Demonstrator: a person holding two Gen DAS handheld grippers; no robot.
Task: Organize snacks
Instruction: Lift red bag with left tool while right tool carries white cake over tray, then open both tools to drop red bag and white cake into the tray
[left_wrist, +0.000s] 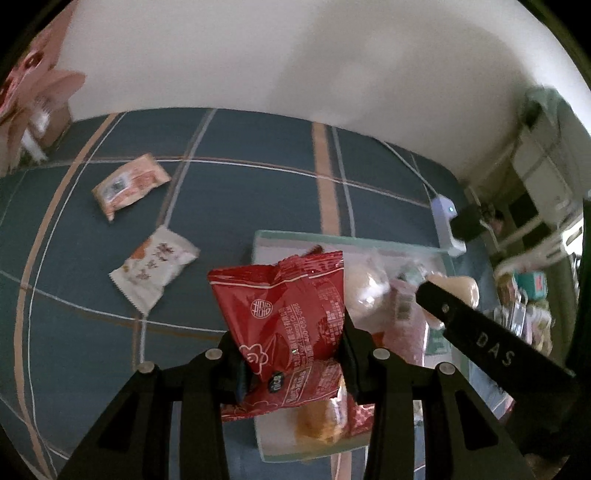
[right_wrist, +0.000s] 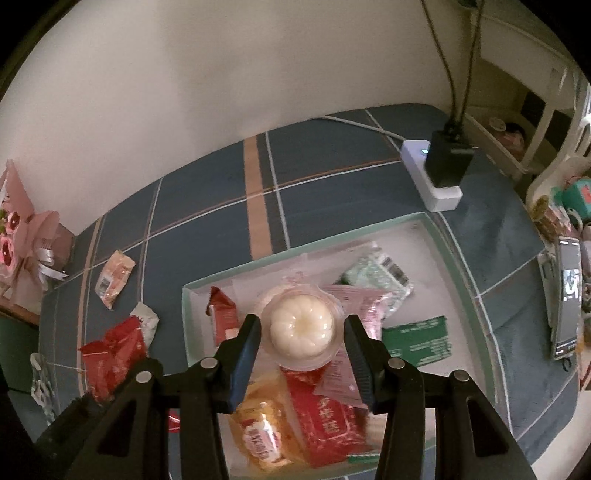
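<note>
surface: counter (right_wrist: 332, 184) under blue plaid cloth, against a plain white wall | left gripper (left_wrist: 291, 354): fingers clamped on red snack packet (left_wrist: 288, 314), held above the tray's (left_wrist: 354, 242) left edge | right gripper (right_wrist: 303, 354): fingers spread wide, either side of white pastry cup (right_wrist: 301, 328) in tray, not gripping | loose: two packets (left_wrist: 129, 184) (left_wrist: 155, 269) on cloth | back right: white power strip (right_wrist: 432, 177)

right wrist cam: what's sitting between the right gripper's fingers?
In the right wrist view, a white bun in a clear plastic cup sits between the right gripper fingers, atop the snack packets in the tray. Jaws stand open; contact isn't clear.
</note>
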